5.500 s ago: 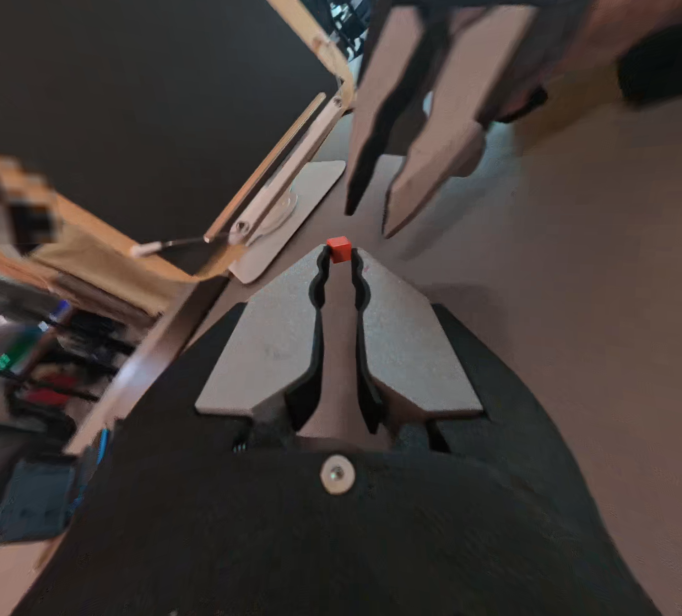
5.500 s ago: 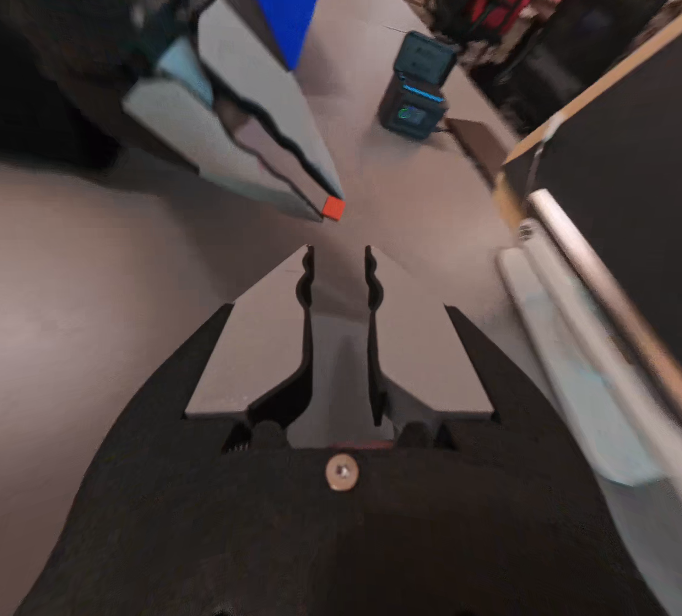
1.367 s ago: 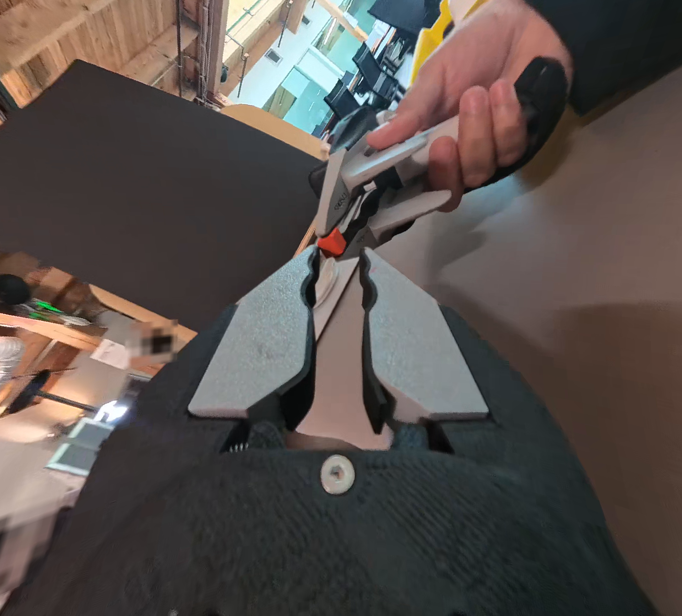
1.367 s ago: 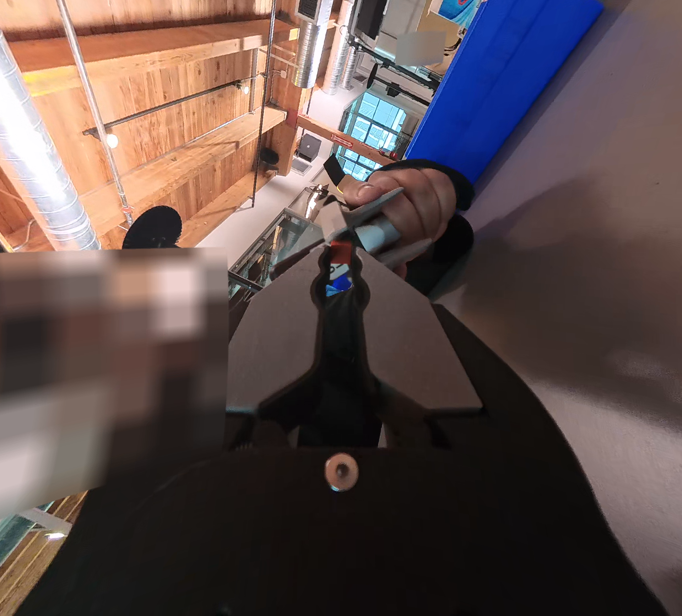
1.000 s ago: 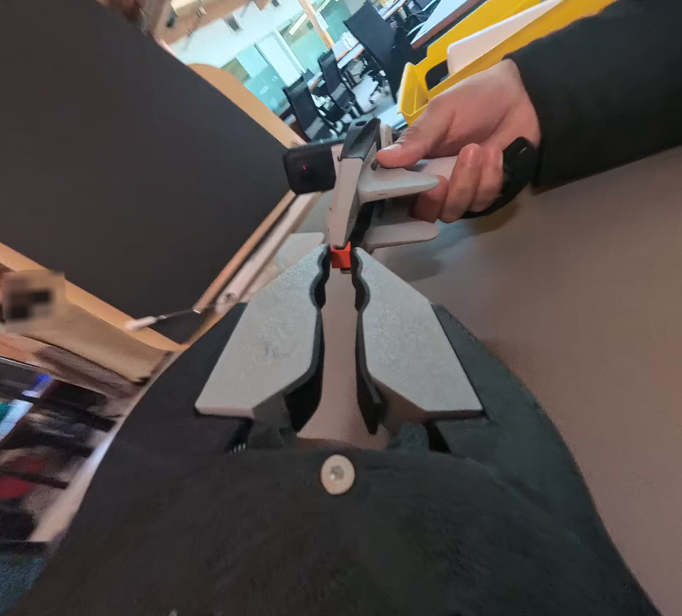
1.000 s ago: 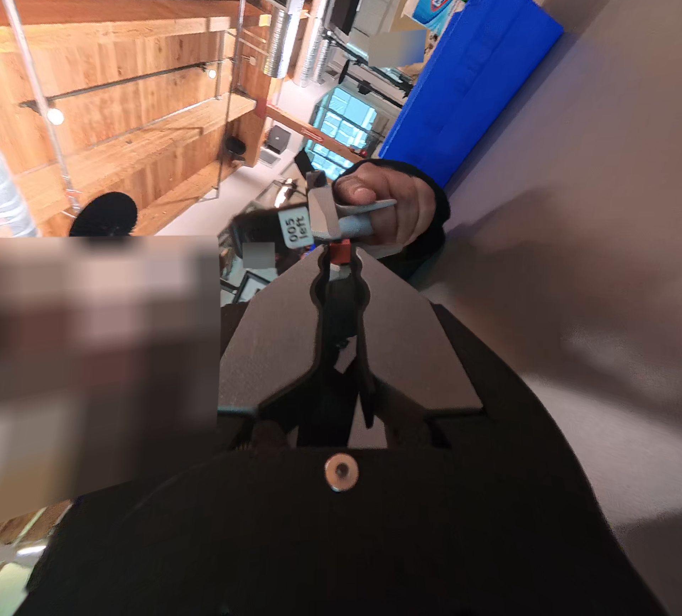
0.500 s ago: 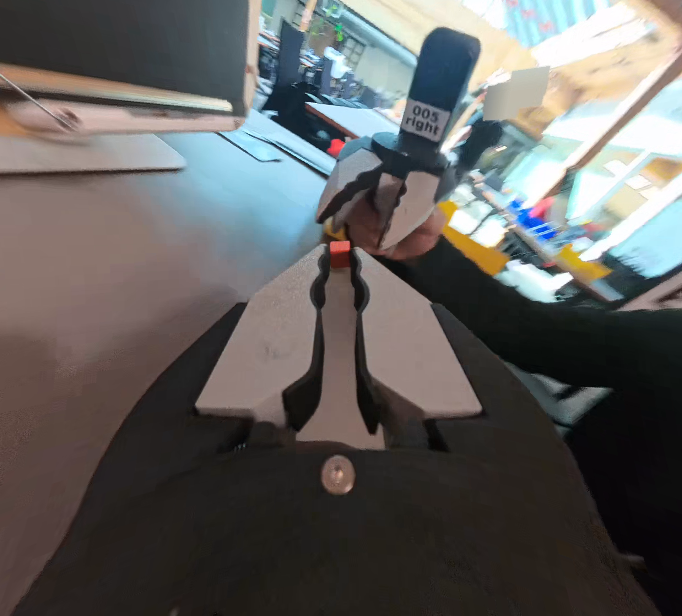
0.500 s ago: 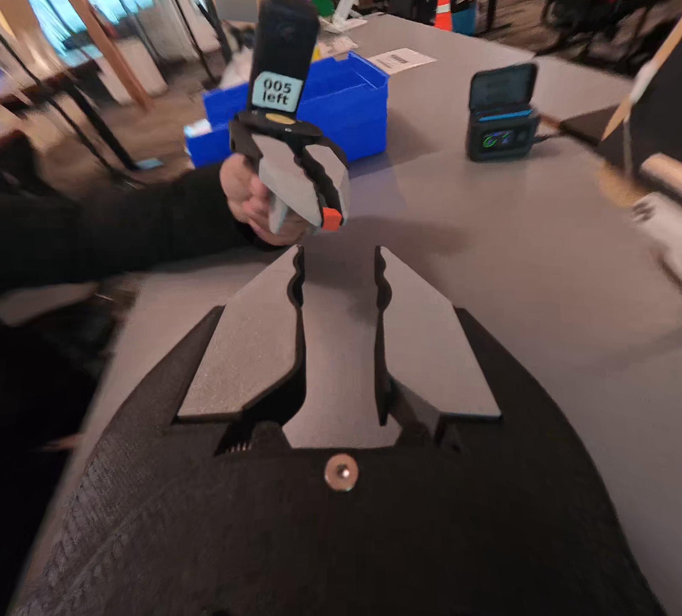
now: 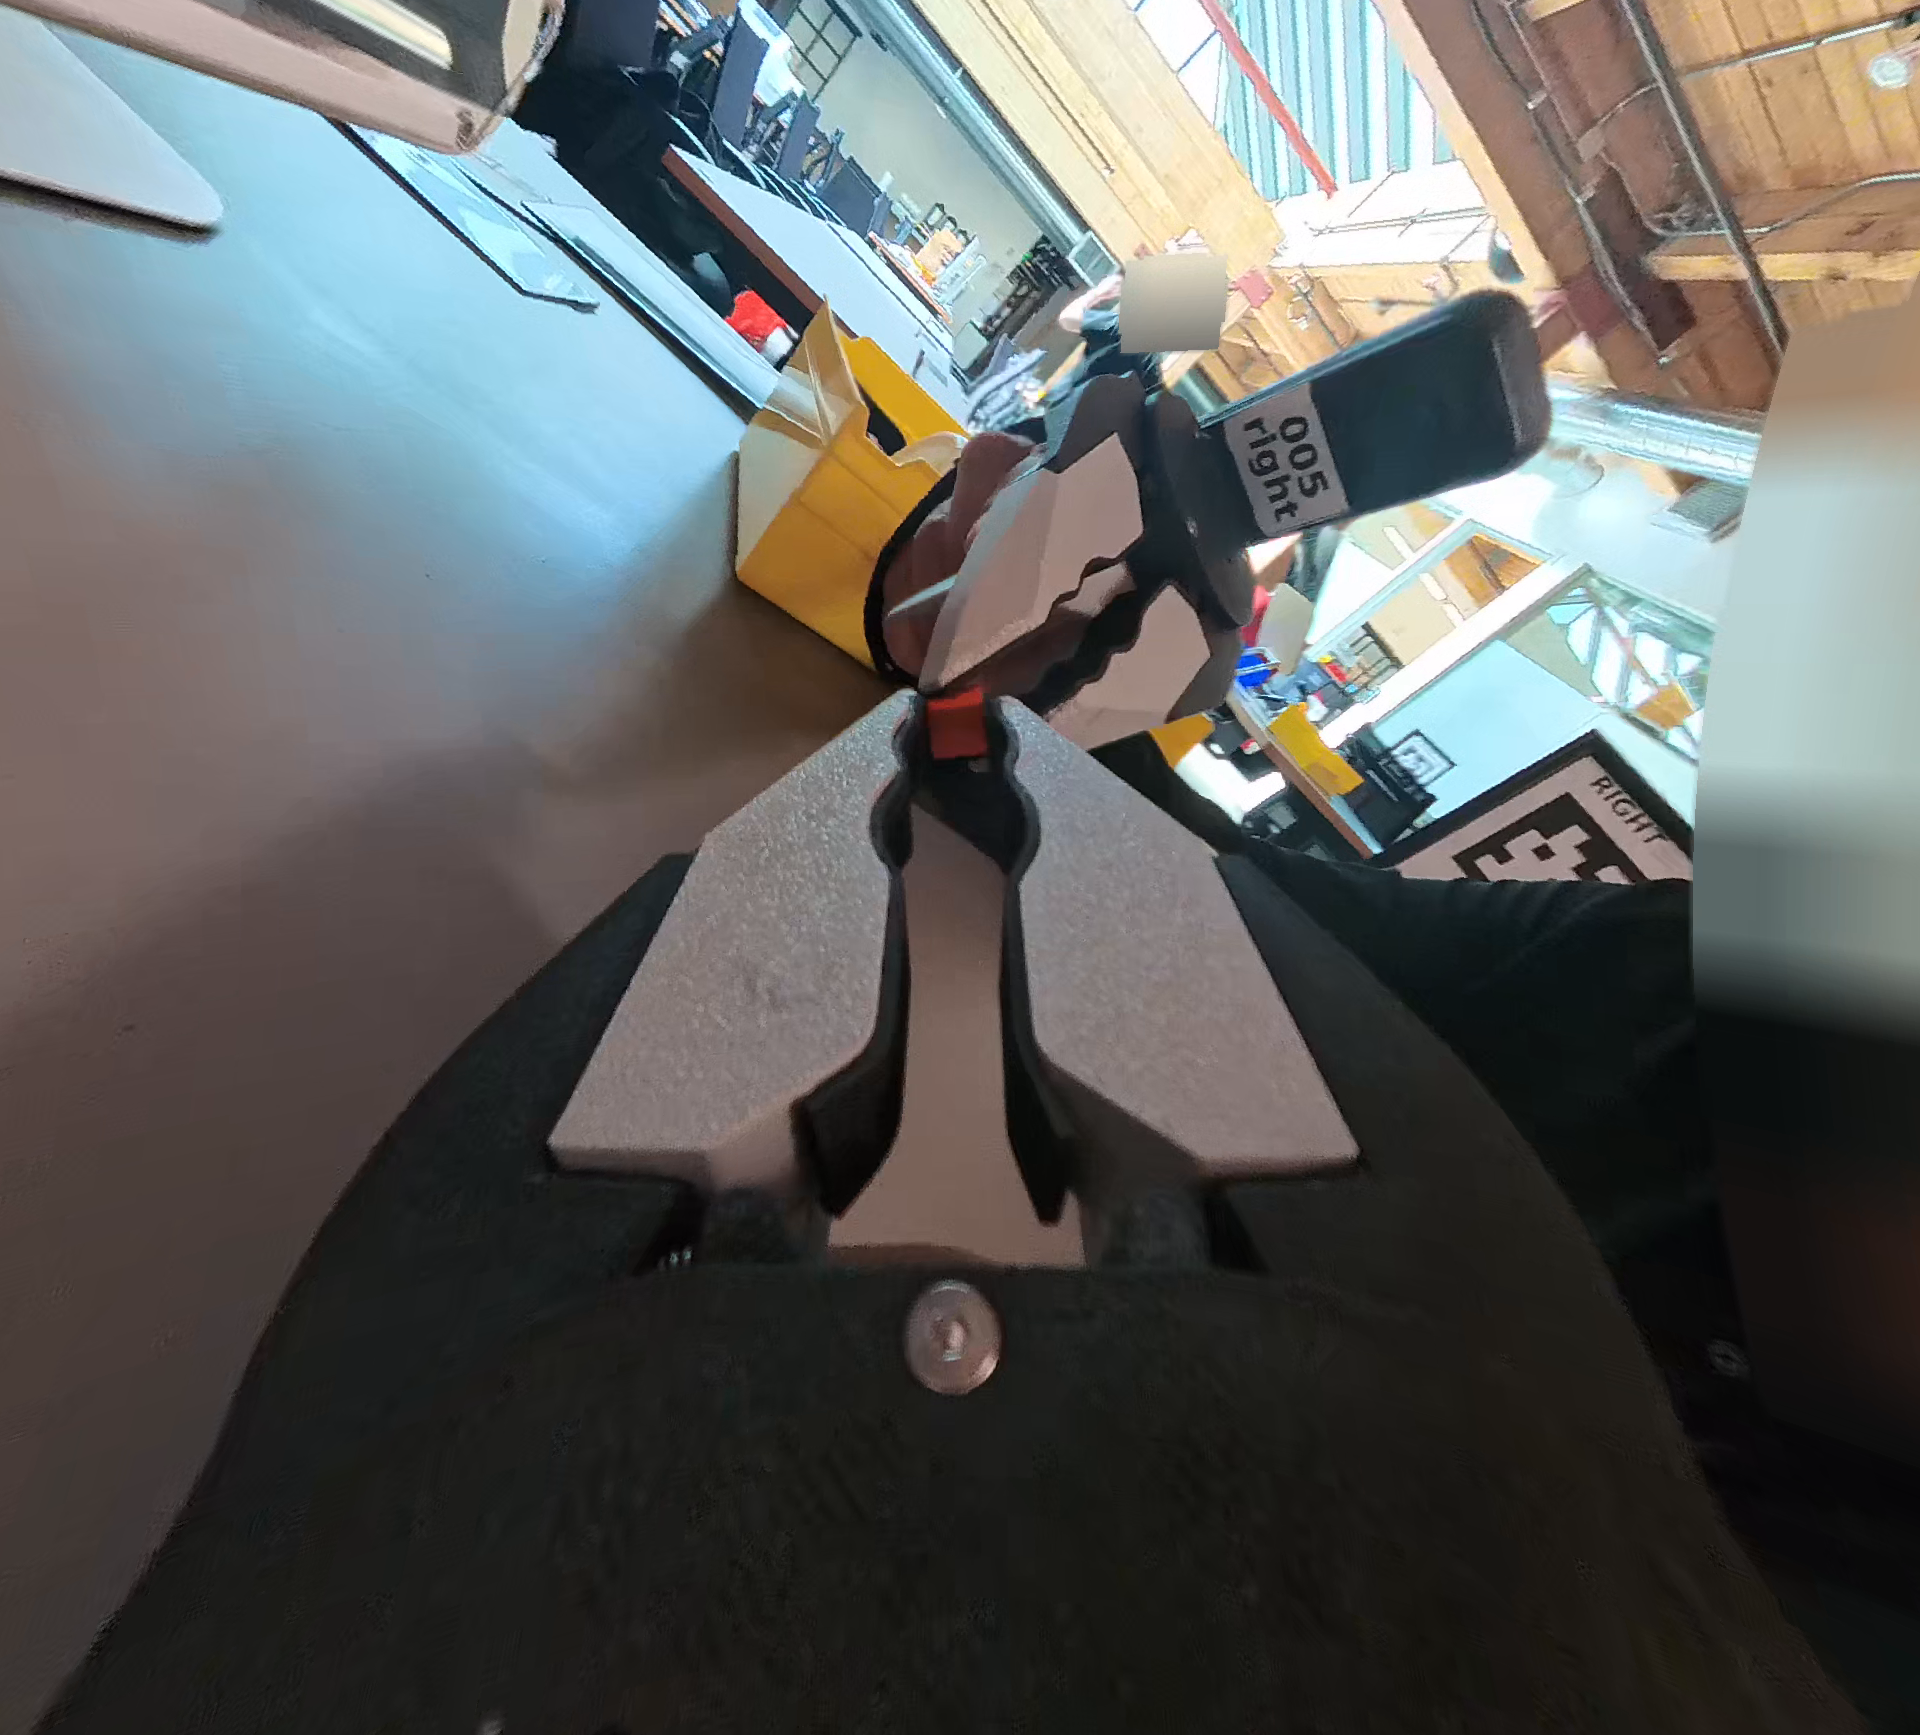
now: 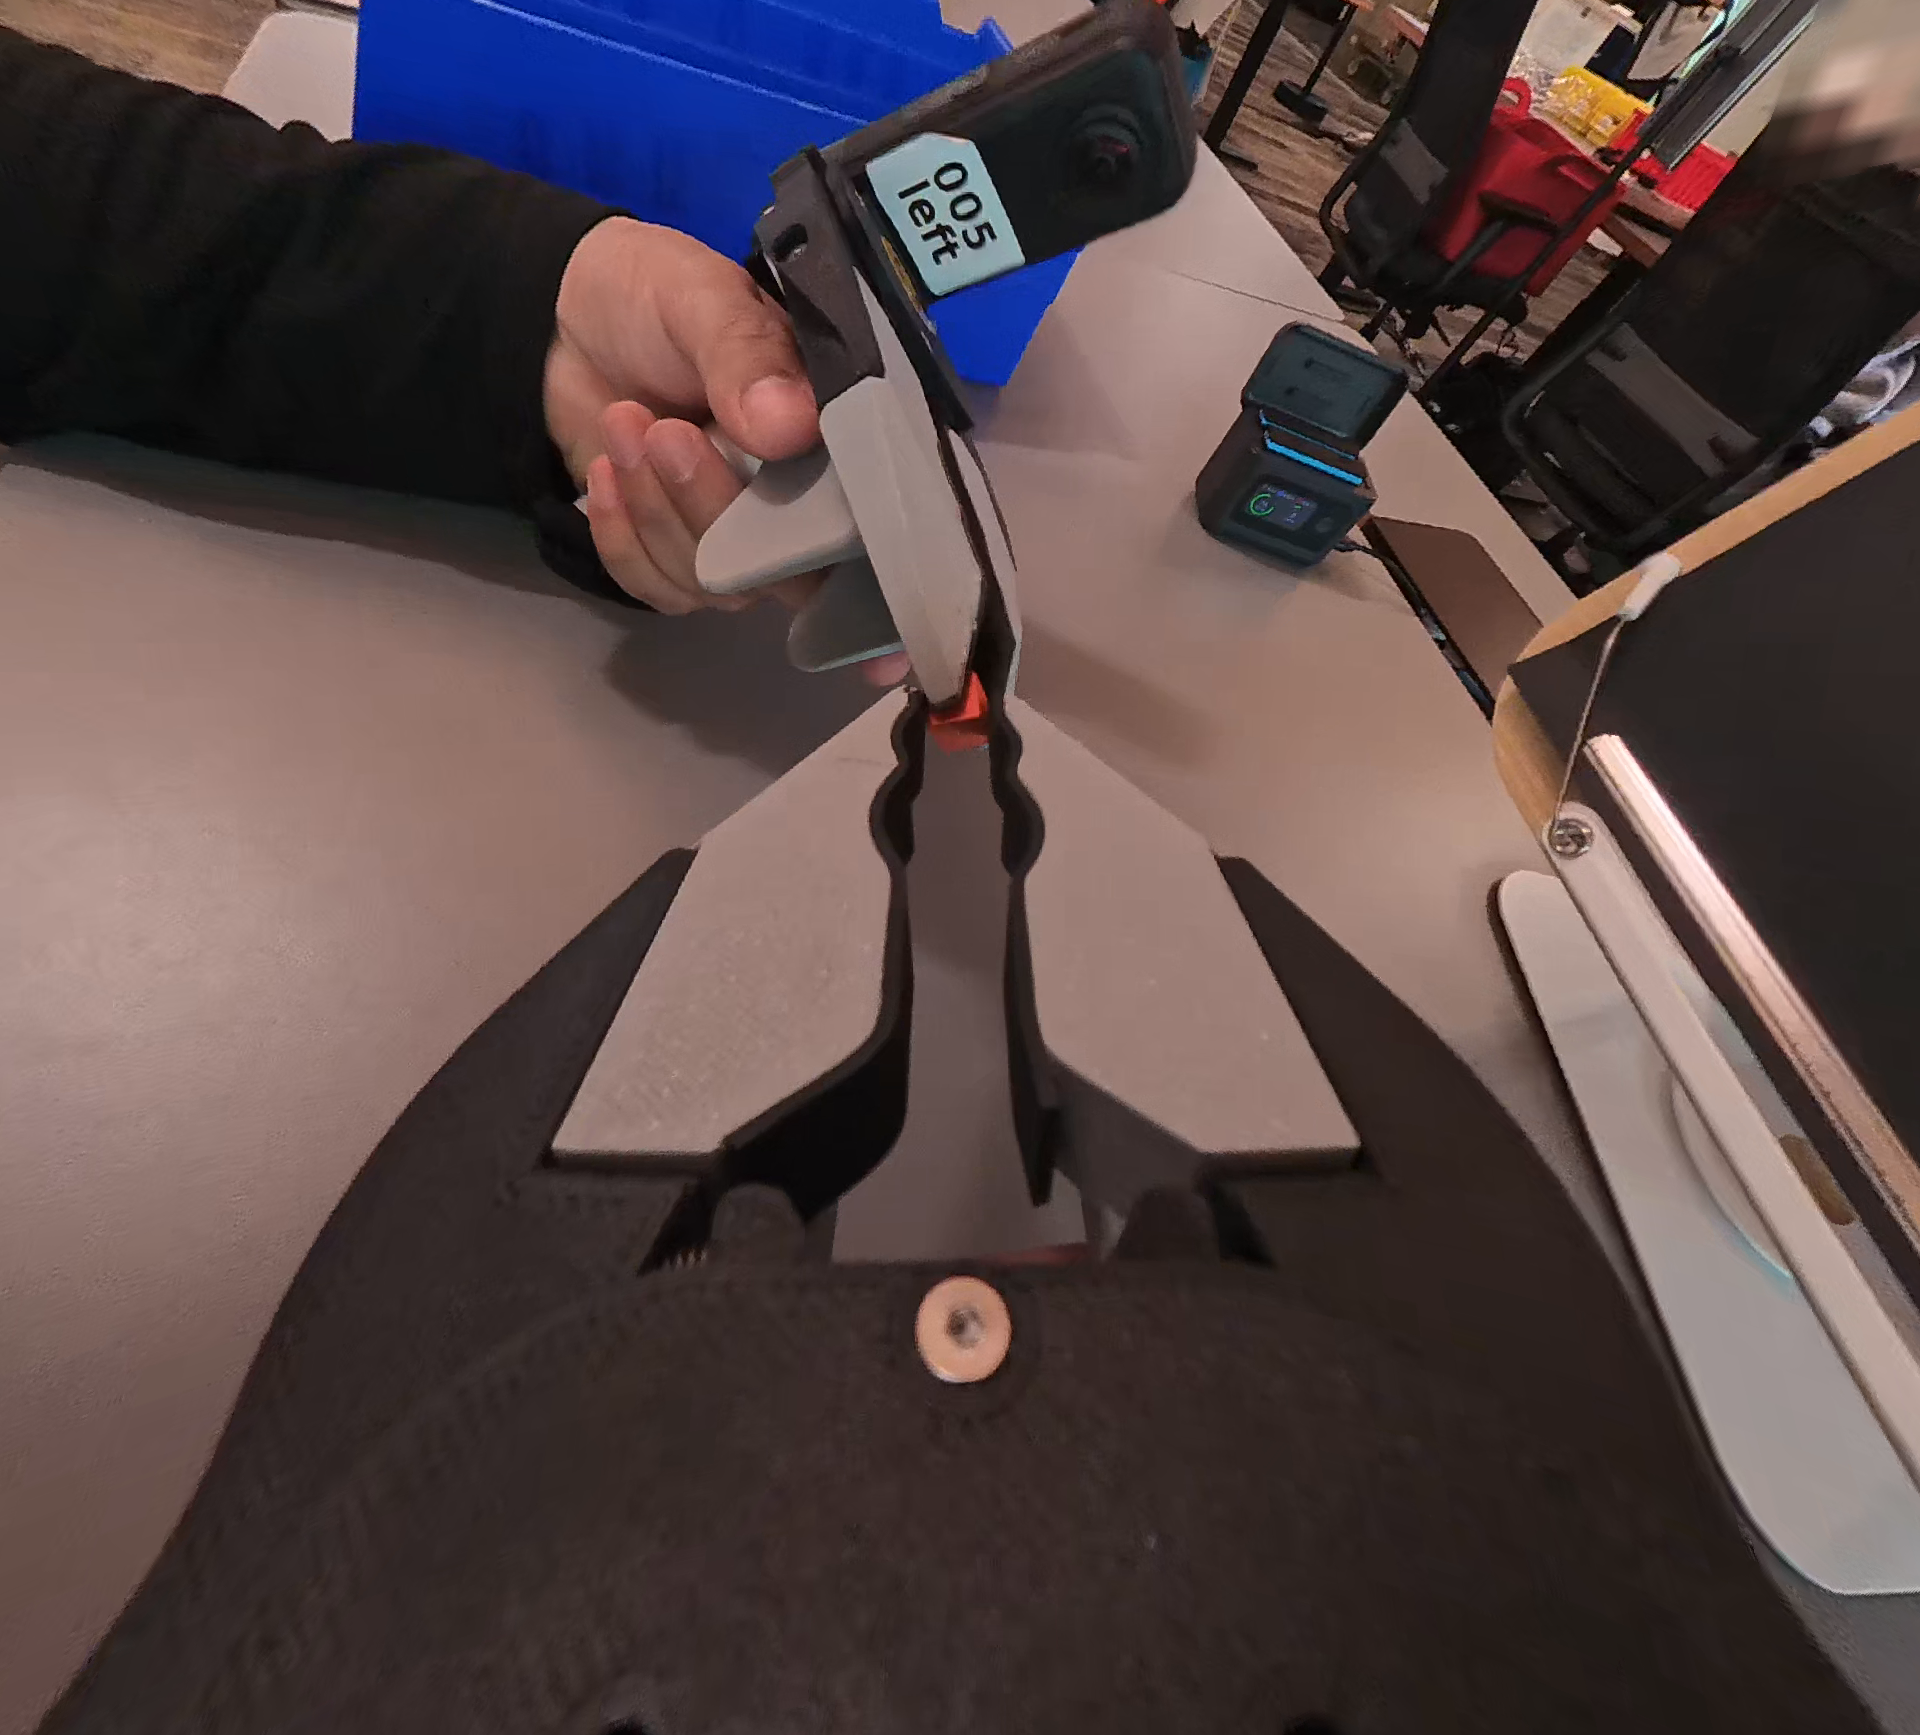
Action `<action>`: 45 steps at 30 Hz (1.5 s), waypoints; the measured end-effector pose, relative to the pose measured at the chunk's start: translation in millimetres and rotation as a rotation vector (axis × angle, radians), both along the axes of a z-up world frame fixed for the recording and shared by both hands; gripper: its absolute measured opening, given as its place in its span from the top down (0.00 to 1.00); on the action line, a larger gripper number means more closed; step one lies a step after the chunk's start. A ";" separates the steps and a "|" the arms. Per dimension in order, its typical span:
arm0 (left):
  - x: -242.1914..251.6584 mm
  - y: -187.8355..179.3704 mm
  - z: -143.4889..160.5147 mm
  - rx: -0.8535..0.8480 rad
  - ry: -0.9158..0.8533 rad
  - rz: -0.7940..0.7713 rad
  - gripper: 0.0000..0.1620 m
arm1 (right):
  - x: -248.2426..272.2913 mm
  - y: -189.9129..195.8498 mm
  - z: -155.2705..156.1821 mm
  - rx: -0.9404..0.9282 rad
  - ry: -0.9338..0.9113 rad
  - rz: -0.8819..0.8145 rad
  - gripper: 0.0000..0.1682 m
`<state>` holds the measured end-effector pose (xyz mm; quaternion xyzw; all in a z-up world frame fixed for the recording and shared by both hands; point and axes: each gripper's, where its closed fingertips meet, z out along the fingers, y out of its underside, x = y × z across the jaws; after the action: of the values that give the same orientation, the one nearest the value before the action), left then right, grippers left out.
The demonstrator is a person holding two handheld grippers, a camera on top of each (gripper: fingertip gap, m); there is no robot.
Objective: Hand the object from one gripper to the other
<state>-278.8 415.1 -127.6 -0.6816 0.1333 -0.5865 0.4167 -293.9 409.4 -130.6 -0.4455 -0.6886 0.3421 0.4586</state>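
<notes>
A small orange block (image 9: 954, 738) sits between the tips of my left gripper (image 9: 956, 719), which is shut on it above the grey table (image 9: 312, 646). In the right wrist view the same block (image 10: 958, 721) hangs from the left gripper's fingers (image 10: 914, 542), held by a hand in a black sleeve. My right gripper (image 10: 954, 727) has its two fingertips closed in on either side of the block, tip to tip with the left gripper. In the left wrist view the right gripper's fingers (image 9: 1029, 563) meet the block from the far side.
A blue bin (image 10: 644, 75) stands at the back left of the table. A small black device with a lit screen (image 10: 1288, 480) is behind the grippers. A black board in a wooden frame (image 10: 1766, 698) stands at the right. A yellow bin (image 9: 821, 522) is behind the right gripper. My two grippers' fingertips are within a few centimetres of each other.
Half a second ago my right gripper was open and apart from the left one. It has since come up to the block and narrowed around it. The left gripper kept hold of the block.
</notes>
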 end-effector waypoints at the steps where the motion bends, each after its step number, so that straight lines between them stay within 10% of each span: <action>1: -3.3 2.4 -0.6 0.018 0.024 0.022 0.94 | -0.1 4.2 -0.5 -0.025 -0.004 -0.017 0.96; 10: -20.1 18.4 -10.2 0.723 0.842 0.360 0.80 | 9.1 26.3 7.5 -0.936 -0.042 0.061 0.96; 17: 7.7 5.1 -6.2 1.013 0.967 0.362 0.85 | 14.9 7.4 -2.7 -1.215 -0.173 0.188 0.96; 29: 12.2 -0.5 -12.7 0.949 0.931 0.267 0.93 | 17.8 -0.4 -7.9 -1.145 -0.216 0.211 0.96; 45: 5.5 -12.6 -2.9 0.030 0.065 -0.064 0.93 | 18.3 -9.3 -1.3 -0.082 -0.073 0.081 0.75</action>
<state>-273.3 402.5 -130.5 -0.6893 0.1772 -0.5750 0.4036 -275.6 400.1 -131.9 -0.4478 -0.7079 0.3718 0.4001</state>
